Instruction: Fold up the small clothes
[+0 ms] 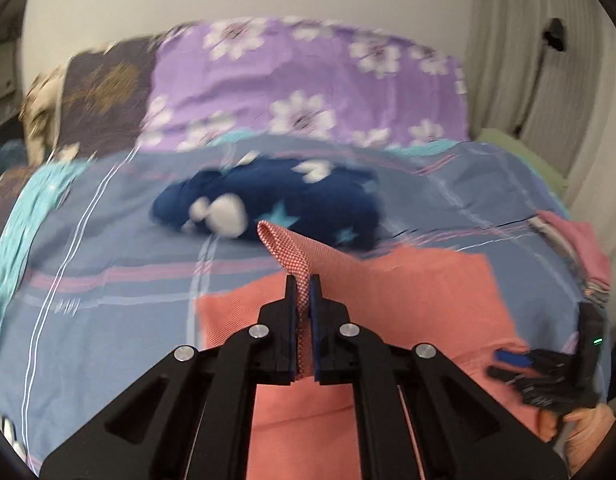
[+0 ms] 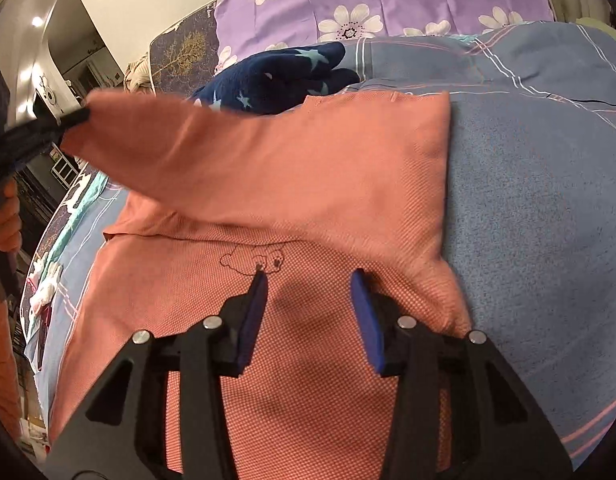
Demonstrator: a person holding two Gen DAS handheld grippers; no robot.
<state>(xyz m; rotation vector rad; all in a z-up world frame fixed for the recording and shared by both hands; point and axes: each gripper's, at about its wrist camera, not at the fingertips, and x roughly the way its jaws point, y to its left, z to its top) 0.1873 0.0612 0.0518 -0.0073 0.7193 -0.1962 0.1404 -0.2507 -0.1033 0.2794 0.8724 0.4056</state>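
A small salmon-pink garment [image 1: 387, 304] lies on the blue plaid bedspread [image 1: 108, 280]. My left gripper [image 1: 304, 280] is shut on an edge of it and lifts that part off the bed; it shows at the far left of the right wrist view [image 2: 74, 116], pulling a flap of the garment [image 2: 268, 168] over the rest. My right gripper [image 2: 308, 276] is open, low over the garment's lower part beside a small bear outline [image 2: 254, 260]. It shows at the right edge of the left wrist view [image 1: 519, 364].
A dark blue star-print garment [image 1: 276, 204] lies crumpled behind the pink one, also in the right wrist view [image 2: 276, 76]. A purple flowered pillow [image 1: 308, 80] stands at the headboard. Folded pink clothes [image 1: 579, 248] lie at the right edge. Curtains [image 1: 519, 60] hang at the right.
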